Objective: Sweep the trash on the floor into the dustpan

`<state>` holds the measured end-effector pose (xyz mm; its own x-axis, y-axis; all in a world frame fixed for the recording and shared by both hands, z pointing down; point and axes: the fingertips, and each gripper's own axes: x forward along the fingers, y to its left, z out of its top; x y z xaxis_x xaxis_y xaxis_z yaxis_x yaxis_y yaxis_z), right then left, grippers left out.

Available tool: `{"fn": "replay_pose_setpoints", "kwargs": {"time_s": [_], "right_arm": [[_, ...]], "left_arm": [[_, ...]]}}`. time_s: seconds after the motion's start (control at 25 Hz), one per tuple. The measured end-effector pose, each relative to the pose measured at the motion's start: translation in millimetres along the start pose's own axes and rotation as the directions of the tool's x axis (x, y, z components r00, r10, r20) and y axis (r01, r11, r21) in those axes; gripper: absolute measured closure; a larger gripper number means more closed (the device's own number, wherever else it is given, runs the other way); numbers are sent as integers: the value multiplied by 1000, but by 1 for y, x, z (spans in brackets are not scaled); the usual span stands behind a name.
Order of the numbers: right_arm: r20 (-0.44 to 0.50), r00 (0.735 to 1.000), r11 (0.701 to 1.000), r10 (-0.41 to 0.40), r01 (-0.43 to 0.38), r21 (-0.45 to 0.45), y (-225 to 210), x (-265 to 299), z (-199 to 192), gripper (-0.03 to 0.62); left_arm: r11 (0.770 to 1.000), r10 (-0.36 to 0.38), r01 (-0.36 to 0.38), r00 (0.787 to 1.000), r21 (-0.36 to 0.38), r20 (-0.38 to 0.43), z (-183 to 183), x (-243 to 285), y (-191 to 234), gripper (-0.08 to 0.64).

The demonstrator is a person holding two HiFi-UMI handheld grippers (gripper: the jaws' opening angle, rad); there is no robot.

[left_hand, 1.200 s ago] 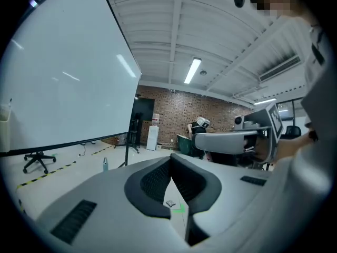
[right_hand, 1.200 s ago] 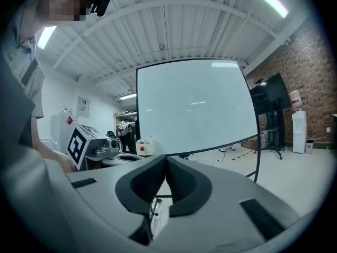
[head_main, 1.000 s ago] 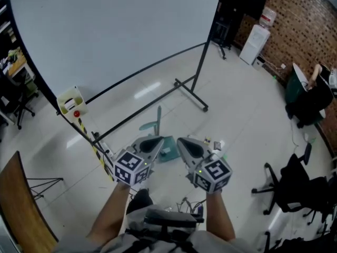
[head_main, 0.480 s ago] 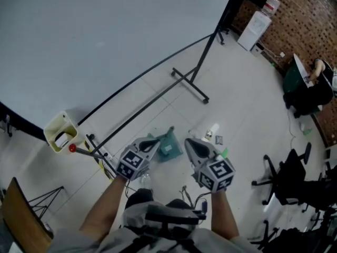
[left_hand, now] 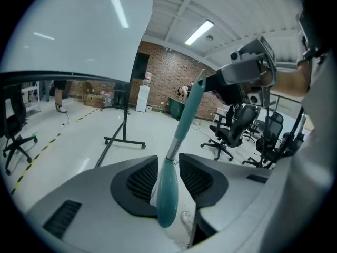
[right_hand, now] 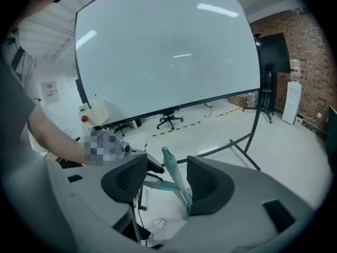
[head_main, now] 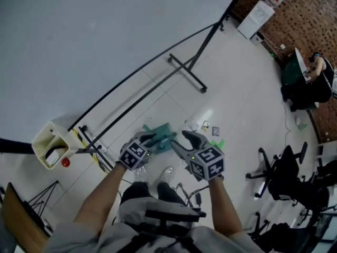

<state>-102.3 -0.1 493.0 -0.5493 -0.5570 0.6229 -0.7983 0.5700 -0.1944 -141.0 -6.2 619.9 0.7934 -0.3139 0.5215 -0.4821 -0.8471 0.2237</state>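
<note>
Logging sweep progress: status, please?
Left gripper opening, round teal handle between jaws. Right gripper opening around flat teal handle. Trash unswept. Whiteboard stand just beyond.

Open floor (head_main: 237,104) lies toward one and two o'clock. Screen stand (head_main: 184,73) bars eleven to twelve; chairs (head_main: 279,170) crowd four; box (head_main: 50,147) at nine.

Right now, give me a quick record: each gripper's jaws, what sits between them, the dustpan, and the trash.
left gripper: jaws opening, round teal handle between them
right gripper: jaws opening, flat teal bar between them
dustpan set: teal, on the floor just ahead of both grippers
trash: small bits on the floor right of the dustpan set in the head view, unswept
</note>
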Motion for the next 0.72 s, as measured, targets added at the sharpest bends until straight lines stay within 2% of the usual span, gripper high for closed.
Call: {"fn": "replay_pose_setpoints", "kwargs": {"time_s": [0.2,0.56,0.64,0.72], "right_arm": [[-110,994,998,26,-32,-53,-4,40,-1,357],[-263,959,992,107,-120,-35,1,78,-25,359],[-284,953,992,108,-123,-36,-2,80,-29,405],[-293,952,992,93,-112,-50,-6,80,-30,425]], "left_arm": [[1000,-19,20,997,10,-81,-20,15,-3,430],[999,-22,20,996,-30,-85,-22,23,-2,430],[999,-27,24,996,-35,-86,-23,25,-3,430],[999,-29,26,996,-38,-86,-24,25,-4,430]]}}
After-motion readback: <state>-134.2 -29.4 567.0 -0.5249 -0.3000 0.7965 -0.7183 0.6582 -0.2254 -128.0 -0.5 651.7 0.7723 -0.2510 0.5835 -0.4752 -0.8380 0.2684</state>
